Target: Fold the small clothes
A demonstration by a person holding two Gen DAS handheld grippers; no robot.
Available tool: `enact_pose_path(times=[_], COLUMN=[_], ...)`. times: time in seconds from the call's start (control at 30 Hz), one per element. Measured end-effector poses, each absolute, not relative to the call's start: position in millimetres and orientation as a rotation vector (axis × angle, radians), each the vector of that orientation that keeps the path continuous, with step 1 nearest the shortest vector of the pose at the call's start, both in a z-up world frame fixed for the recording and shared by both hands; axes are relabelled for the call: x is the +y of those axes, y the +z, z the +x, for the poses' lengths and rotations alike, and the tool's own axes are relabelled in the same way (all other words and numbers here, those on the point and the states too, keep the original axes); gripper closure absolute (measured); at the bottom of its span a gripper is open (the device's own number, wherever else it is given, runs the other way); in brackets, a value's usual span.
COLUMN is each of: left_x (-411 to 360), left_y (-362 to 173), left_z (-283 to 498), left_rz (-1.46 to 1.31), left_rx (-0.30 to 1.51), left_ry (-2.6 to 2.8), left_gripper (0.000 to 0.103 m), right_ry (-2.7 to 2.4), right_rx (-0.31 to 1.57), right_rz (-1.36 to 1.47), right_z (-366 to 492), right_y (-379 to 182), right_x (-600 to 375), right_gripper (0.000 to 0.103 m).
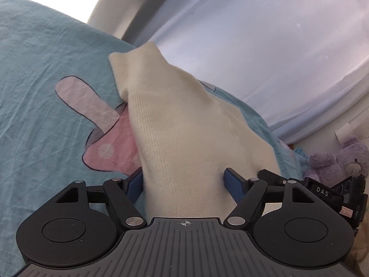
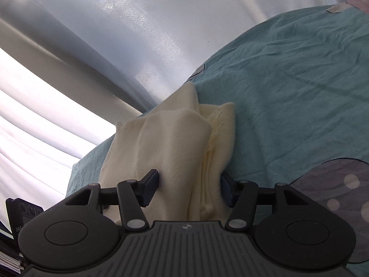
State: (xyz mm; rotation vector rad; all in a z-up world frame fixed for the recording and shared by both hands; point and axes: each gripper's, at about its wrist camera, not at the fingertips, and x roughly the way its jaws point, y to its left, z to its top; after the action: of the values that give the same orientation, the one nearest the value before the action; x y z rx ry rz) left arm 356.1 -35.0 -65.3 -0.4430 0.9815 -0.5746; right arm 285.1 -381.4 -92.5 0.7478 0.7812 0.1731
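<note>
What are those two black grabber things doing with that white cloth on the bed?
A person is folding a small cream knit garment on a teal bedsheet with a handheld gripper in each hand. The left gripper has one part of the cloth between its blue pads, and the right gripper has a bunched, layered part. How tightly either one squeezes is hard to tell. A purple plush toy sits off to the side.

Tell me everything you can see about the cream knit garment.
The cream knit garment is a soft, finely ribbed piece, bunched and partly folded, with a seam edge and stacked layers showing in the right wrist view. It reaches up from both grippers over the teal bedsheet. The left gripper has fabric between its blue pads, and so does the right gripper; the pads look pressed into the cloth. Its exact type is unclear.
</note>
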Motion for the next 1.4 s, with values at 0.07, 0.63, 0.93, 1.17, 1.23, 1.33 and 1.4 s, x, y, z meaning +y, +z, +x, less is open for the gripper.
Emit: enact_pose_path(times=[0.07, 0.63, 0.93, 1.17, 1.23, 1.33, 1.4], left_x=[-37.9, 7.5, 44.7, 28.3, 11.9, -9.4, -19.4], left_y=[-65.5, 2.4, -5.8, 2.0, -7.9, -30.6, -45.5], left_z=[358.6, 317.5, 288.4, 319.4, 333.5, 348.7, 352.8], left_rz=[-0.432, -0.388, -0.207, -0.295, -0.275, -0.218, -0.173], left_rx=[0.974, 0.836, 0.869, 0.799, 0.799, 0.826, 0.838], left_ry=[-0.572, -0.563, -0.307, -0.257, -0.226, -0.205, -0.185], left_gripper=[0.034, 0.067, 0.051, 0.01, 0.01, 0.01, 0.01], right_ry=[0.179, 0.369, 0.204, 0.177, 0.205, 0.205, 0.166], right_rx=[0.778, 0.716, 0.811, 0.687, 0.704, 0.752, 0.788], right_rz=[0.748, 0.676, 0.426, 0.163, 0.127, 0.048, -0.031], right_z=[288.2, 264.6, 243.7, 260.3, 276.4, 292.5, 300.1], right_y=[-93.4, -43.8, -47.3, -9.3, -13.3, -33.7, -50.3], right_x=[-379.6, -318.9, -297.4, -258.6, -239.5, -217.6, -210.4], right_gripper=[0.047, 0.069, 0.056, 0.061, 0.064, 0.067, 0.067])
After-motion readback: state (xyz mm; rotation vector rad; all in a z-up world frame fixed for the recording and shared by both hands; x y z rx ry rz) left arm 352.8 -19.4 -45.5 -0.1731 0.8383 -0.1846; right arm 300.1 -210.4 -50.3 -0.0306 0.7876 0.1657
